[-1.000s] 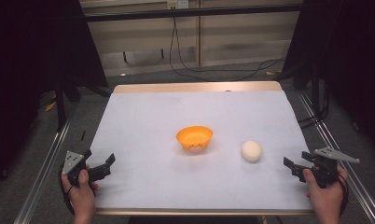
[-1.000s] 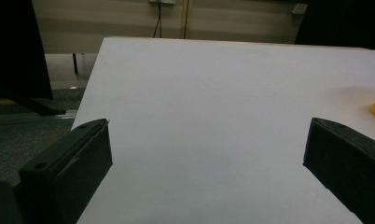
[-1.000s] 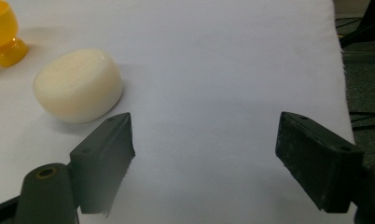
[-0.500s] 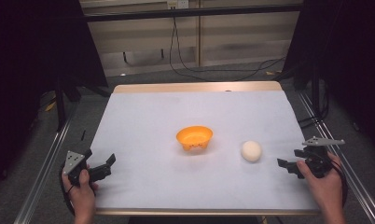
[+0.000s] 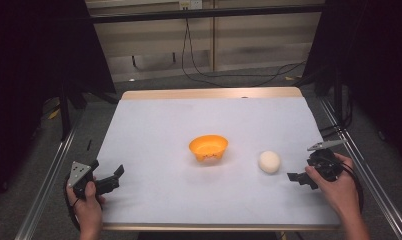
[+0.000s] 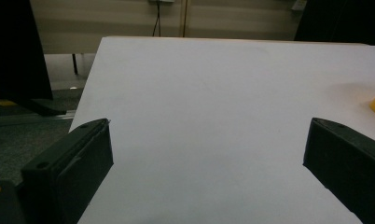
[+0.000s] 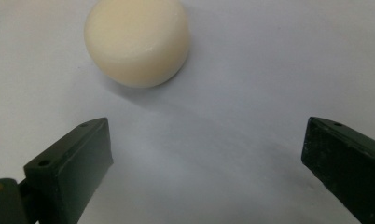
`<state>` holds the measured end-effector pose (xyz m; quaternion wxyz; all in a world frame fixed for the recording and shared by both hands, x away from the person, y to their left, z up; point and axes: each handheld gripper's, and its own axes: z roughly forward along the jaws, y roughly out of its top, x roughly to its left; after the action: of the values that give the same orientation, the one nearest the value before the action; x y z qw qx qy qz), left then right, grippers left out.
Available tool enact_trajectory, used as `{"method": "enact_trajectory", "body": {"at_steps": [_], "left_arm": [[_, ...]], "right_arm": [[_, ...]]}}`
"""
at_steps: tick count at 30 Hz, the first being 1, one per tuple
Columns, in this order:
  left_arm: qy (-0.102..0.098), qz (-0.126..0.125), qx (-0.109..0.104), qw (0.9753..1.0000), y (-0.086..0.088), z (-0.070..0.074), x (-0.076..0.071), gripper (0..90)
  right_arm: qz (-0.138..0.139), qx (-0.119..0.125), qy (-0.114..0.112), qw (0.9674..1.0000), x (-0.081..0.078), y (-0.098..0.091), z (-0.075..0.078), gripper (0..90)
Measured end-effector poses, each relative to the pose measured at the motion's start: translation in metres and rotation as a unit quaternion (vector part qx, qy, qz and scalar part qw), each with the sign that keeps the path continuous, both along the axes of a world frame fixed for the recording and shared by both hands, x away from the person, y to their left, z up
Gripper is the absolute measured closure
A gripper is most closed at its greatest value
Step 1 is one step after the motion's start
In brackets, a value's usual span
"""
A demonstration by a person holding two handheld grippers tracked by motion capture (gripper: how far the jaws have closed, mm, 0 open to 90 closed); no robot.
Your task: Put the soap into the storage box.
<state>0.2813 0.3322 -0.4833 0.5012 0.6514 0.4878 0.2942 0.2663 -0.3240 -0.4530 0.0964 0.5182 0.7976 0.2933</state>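
White tabletop (image 5: 154,130). Orange bowl (image 5: 208,148) near its middle; cream puck (image 5: 269,162) to the bowl's right, apart from it. My right claw (image 5: 295,178) sits near the puck, jaws spread wide, empty. Its own view shows the puck's flat top, ahead and left of the jaws. My left claw (image 5: 114,177) at the near-left corner, also wide, empty; its view catches only the bowl's edge.

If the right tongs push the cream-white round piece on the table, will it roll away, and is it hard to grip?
The cream-white piece looks like a squat puck with a flat top and rounded sides, so it would probably slide rather than roll. Its smooth, waxy-looking surface may be slippery. The right tongs, open and apart from it, look wide enough to span it.
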Motion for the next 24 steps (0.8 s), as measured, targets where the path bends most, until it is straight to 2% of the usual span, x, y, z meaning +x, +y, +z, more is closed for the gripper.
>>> {"method": "enact_trajectory", "body": {"at_steps": [6,17,24], "left_arm": [[0.001,-0.002,0.002,1.0,0.0,0.0,0.0,1.3],[0.001,-0.001,0.003,1.0,0.0,0.0,0.0,1.2],[0.002,-0.002,0.006,1.0,0.001,0.0,0.001,1.3]], "right_arm": [[0.019,-0.017,0.015,0.9996,0.01,0.011,0.001,0.4],[0.029,-0.022,0.017,0.9992,0.02,0.023,0.005,1.7],[0.037,-0.023,0.028,0.9987,0.026,0.034,0.006,2.5]]}}
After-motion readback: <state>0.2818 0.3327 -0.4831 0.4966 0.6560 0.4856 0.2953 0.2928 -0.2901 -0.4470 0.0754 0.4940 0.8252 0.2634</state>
